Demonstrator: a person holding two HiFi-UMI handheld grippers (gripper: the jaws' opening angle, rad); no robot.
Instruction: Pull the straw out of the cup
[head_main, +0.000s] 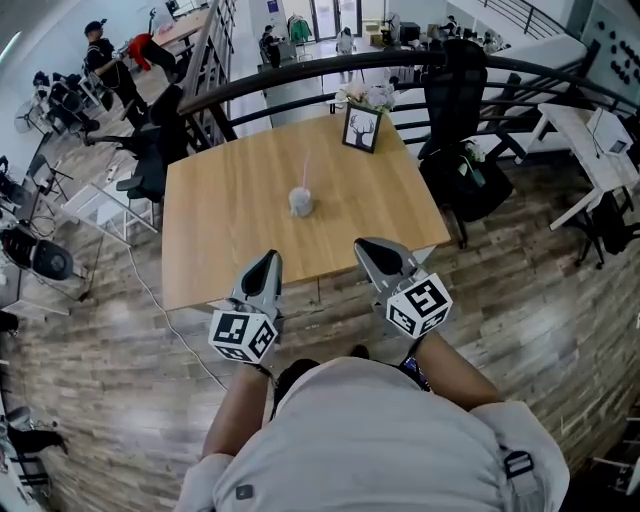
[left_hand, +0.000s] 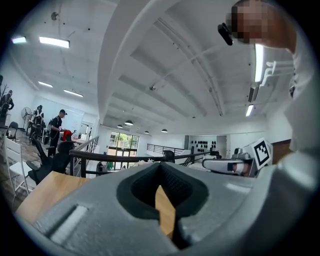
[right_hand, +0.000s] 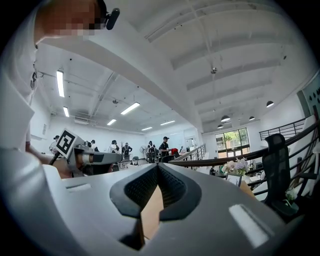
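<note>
Short of the cup (head_main: 301, 203), my left gripper (head_main: 268, 262) and right gripper (head_main: 368, 248) sit closed, empty; its straw (head_main: 304, 172), likely light and bendy, wants pinching high.

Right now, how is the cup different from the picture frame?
The cup is pale and round with a straw sticking up; the picture frame is dark, flat and square. The cup sits mid-table; the picture frame stands at the far edge. Both rest on the wooden table, untouched.
</note>
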